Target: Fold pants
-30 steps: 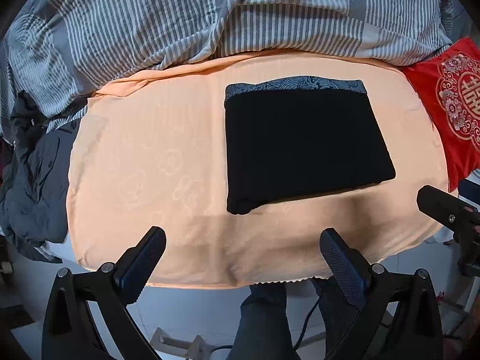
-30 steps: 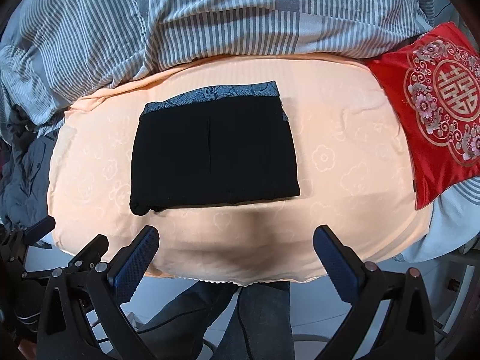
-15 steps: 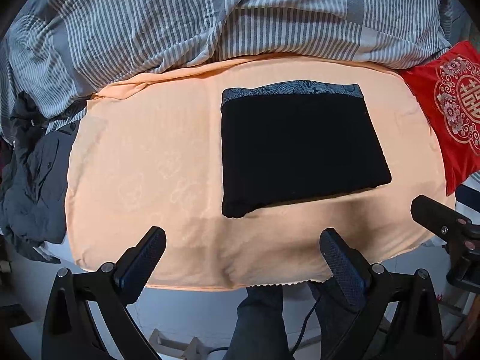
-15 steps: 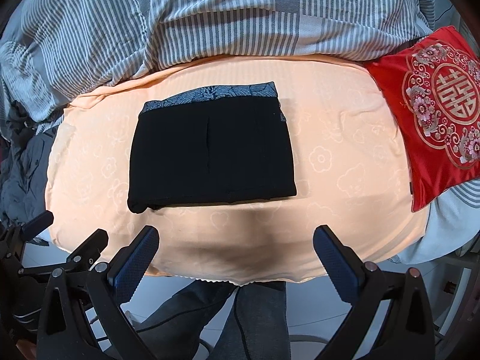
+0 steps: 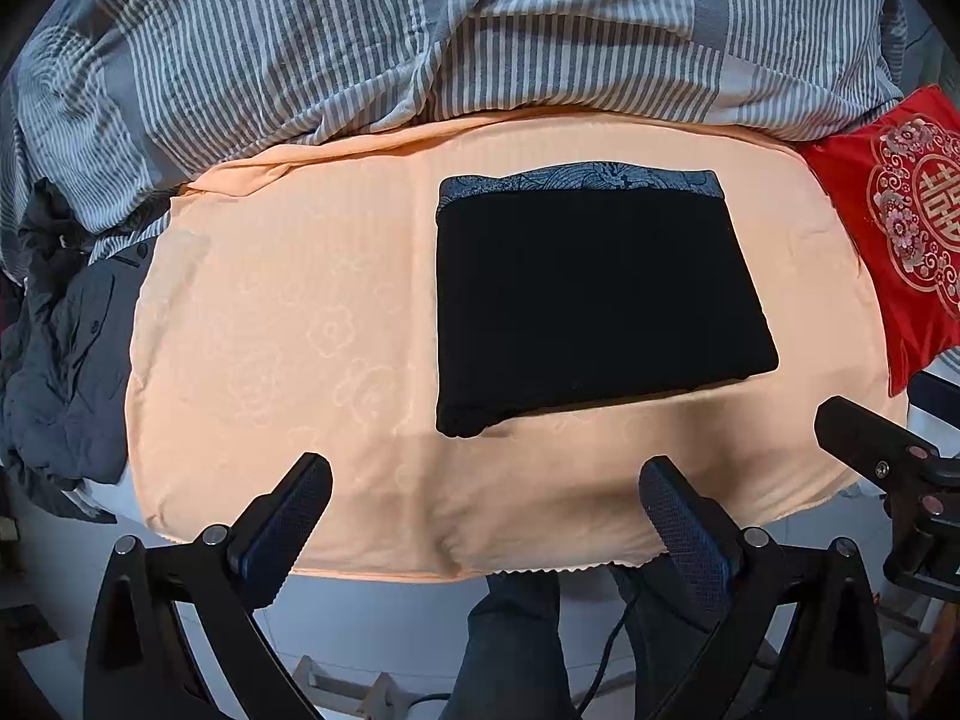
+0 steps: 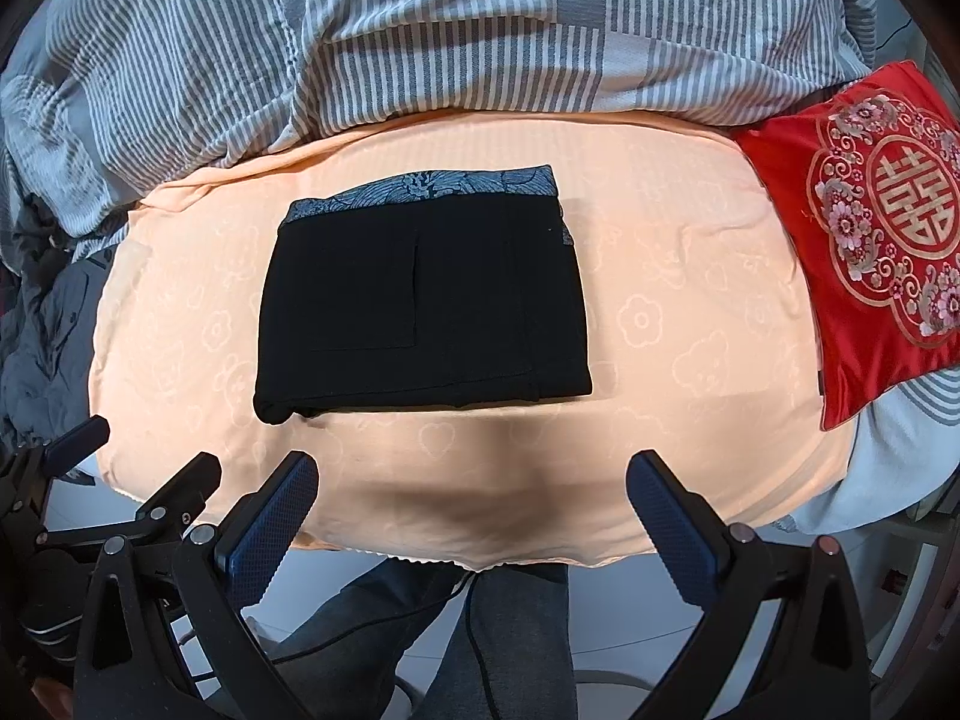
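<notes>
Black pants [image 5: 594,294] folded into flat rectangle, patterned waistband at far edge, lying on peach blanket [image 5: 288,324] at frame centre, right of centre in left view. Left tongs [image 5: 483,501] spread wide, empty, low in frame. Right tongs [image 6: 471,495] likewise wide, empty. Striped duvet [image 6: 450,24] across top; red cushion [image 6: 870,228] at right edge.

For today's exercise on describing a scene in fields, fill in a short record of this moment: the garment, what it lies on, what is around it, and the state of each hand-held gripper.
garment: black pants, folded into a compact rectangle, patterned blue-grey waistband along the far edge
surface: peach blanket, pants lying flat on it
behind: grey striped duvet
right side: red embroidered cushion, apart from the pants
left side: dark clothing heap
left hand-held gripper: open, empty, short of the pants
right hand-held gripper: open, empty, short of the pants
</notes>
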The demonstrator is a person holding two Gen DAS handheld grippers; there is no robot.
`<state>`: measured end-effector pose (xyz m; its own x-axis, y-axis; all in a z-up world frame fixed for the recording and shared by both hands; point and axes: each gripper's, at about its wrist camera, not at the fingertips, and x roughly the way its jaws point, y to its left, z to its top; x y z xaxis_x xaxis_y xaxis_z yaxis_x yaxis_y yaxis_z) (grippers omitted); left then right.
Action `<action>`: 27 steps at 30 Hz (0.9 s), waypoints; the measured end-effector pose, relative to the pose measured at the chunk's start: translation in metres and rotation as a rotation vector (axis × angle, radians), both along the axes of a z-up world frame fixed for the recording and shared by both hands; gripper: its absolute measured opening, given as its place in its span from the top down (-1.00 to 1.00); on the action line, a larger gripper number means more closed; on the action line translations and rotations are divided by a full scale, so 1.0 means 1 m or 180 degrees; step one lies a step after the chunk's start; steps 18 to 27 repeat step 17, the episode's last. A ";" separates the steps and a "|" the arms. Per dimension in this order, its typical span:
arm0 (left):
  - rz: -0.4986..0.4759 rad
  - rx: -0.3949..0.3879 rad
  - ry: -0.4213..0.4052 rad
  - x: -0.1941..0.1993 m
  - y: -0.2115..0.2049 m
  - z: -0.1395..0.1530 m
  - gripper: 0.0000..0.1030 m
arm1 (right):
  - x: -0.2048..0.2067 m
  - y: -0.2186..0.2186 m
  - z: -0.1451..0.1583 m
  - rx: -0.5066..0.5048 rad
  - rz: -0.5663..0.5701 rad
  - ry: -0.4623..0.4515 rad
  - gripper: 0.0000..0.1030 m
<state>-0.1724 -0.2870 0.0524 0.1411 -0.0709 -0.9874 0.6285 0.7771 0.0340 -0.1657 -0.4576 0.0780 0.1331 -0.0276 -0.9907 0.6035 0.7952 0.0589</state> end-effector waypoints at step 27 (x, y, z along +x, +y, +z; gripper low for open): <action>-0.0024 -0.0044 0.0031 -0.002 0.000 -0.003 -1.00 | 0.002 -0.002 -0.001 0.0008 0.0020 0.0017 -0.99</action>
